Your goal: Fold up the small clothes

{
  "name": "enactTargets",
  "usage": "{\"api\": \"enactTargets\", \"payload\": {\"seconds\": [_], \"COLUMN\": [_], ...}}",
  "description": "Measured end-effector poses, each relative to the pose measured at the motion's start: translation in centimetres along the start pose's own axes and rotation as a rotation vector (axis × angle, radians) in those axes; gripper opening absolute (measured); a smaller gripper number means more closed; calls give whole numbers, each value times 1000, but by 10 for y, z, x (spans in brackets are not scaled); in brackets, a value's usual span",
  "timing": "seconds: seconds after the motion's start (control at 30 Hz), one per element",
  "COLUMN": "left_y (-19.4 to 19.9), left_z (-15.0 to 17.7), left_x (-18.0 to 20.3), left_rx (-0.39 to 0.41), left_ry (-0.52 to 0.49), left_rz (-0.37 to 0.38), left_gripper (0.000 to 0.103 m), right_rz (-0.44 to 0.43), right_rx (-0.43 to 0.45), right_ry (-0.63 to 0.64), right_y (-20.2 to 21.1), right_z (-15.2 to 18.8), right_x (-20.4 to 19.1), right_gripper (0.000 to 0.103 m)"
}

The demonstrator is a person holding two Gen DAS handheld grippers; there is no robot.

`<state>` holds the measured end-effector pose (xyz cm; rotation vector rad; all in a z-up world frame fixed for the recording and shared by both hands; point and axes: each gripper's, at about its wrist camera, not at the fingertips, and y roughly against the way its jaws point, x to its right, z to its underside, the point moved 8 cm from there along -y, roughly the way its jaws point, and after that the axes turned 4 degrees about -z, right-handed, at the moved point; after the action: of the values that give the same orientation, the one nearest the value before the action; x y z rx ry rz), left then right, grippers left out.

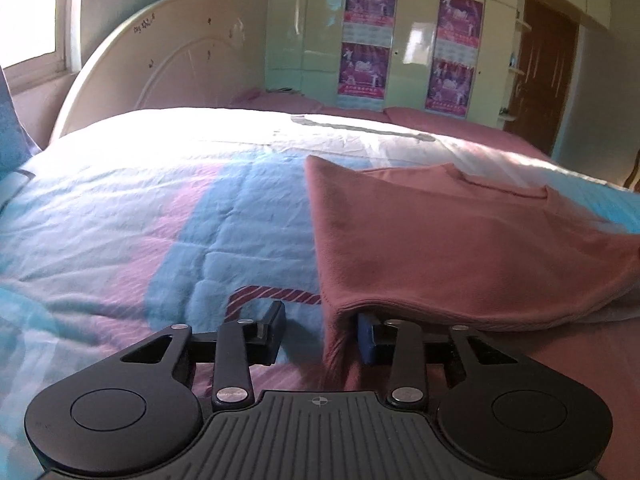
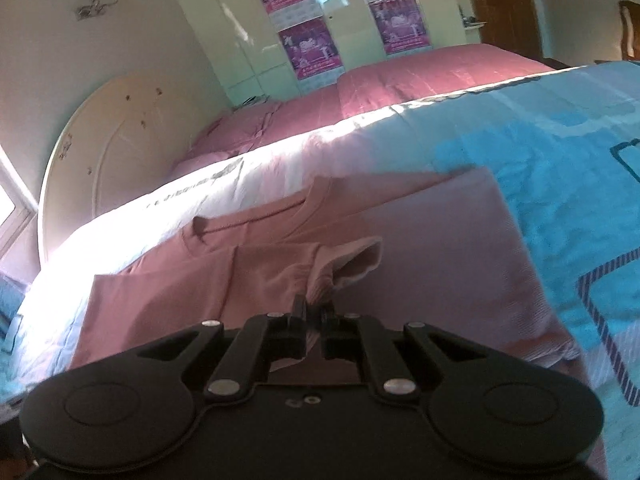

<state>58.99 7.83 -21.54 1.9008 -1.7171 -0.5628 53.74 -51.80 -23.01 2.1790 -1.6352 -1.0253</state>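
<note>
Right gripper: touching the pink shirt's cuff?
Touching. The right wrist view shows the right gripper shut on the shirt's bunched cuff, fabric pinched between its fingers.

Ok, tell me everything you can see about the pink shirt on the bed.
The pink shirt is a small, soft, knit-looking top with a ribbed round neckline and hemmed edges. It lies mostly flat on the blue and pink quilt, partly folded, one side doubled over. The right gripper has its jaws shut on a bunched sleeve cuff, lifting it off the body. In the left wrist view, the left gripper has the shirt's lower corner hanging between its jaws, one finger tucked under the hem.
</note>
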Motion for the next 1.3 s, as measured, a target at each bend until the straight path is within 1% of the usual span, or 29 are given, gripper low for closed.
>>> {"api": "enactTargets", "payload": {"seconds": [0.03, 0.1, 0.13, 0.2, 0.3, 0.33, 0.37, 0.4, 0.43, 0.47, 0.5, 0.53, 0.63, 0.7, 0.73, 0.77, 0.8, 0.83, 0.87, 0.9, 0.93, 0.97, 1.0, 1.03, 1.07, 1.13, 1.17, 1.23, 1.3], "left_y": [-2, 0, 1, -1, -2, -1, 1, 3, 9, 18, 28, 39, 41, 30, 21, 12, 2, -7, -12, -10, -9, -7, -5, -2, 1, 0, -4, -14, -32], "left_z": [1, 0, 0, 4, 8, 8, 8, 8, 8, 4, -1, -9, -21, -24, -21, -17, -11, -3, 5, 6, 5, 2, -2, -7, -15, -31, -38, -51, -62], "left_x": [-3, -12, -15, -16, -16, -17, -18, -20, -24, -28, -31, -30, -16, 2, 12, 18, 20, 20, 16, 14, 12, 13, 13, 12, 12, 18, 22, 34, 50], "left_rx": [-10, 0, 7, -10, -25, -32, -36, -44, -47, -21, 31, 84, 106, 96, 77, 47, 10, -32, -52, -33, -42, -49, -47, -35, -17, 7, 10, 6, -2], "left_ry": [30, 122, 145, 158, 152, 146, 142, 145, 149, 149, 150, 148, 154, 126, 108, 101, 100, 79, 27, 25, 35, 18, 10, 15, 16, 2, -7, -17, -56], "left_rz": [17, 30, 28, 31, 39, 44, 51, 58, 46, 16, -5, -7, 37, 82, 98, 107, 104, 76, 9, 22, 26, 22, 20, 23, 38, 59, 74, 109, 142], "left_gripper": [10, 9, 9, 9, 9, 9, 11, 16, 36, 60, 69, 71, 71, 71, 71, 70, 67, 62, 61, 61, 61, 61, 62, 62, 62, 62, 62, 62, 62], "right_rz": [-6, -10, -14, -11, 29, 23, 11, 2, -4, 0, 3, 1, -5, -11, -15, -19, -22, -25, -19, 11, 33, 44, 63, 82, 93, 68, 66, 41, 24], "right_rx": [-5, -12, -16, -22, -71, -78, -77, -74, -60, -36, -12, 2, -15, -37, -53, -61, -63, -63, -58, -56, -62, -66, -58, -35, -6, 35, 31, -4, -37], "right_ry": [6, 1, -4, -8, -29, -51, -71, -95, -116, -123, -125, -134, -171, -187, -188, -180, -170, -157, -132, -93, -75, -63, -46, -29, -22, -24, -21, 1, 50], "right_y": [-1, -2, -2, -2, -9, -9, -8, -4, 0, 5, 9, 11, 1, -9, -13, -16, -16, -14, -10, -6, -4, -3, -1, 3, 6, 8, 4, -12, -29], "right_z": [3, 7, 9, 12, 26, 29, 31, 30, 28, 25, 21, 16, 11, 13, 16, 18, 20, 22, 22, 25, 28, 30, 28, 22, 15, 1, -4, -10, -12], "right_x": [-2, -3, -4, -3, 9, 13, 16, 18, 22, 24, 28, 32, 43, 47, 48, 47, 45, 44, 41, 41, 43, 44, 44, 42, 41, 39, 38, 33, 25], "right_gripper": [6, 6, 6, 6, 7, 9, 17, 22, 31, 35, 35, 35, 35, 31, 22, 8, 5, 5, 4, 4, 4, 4, 9, 19, 23, 22, 19, 14, 14]}}
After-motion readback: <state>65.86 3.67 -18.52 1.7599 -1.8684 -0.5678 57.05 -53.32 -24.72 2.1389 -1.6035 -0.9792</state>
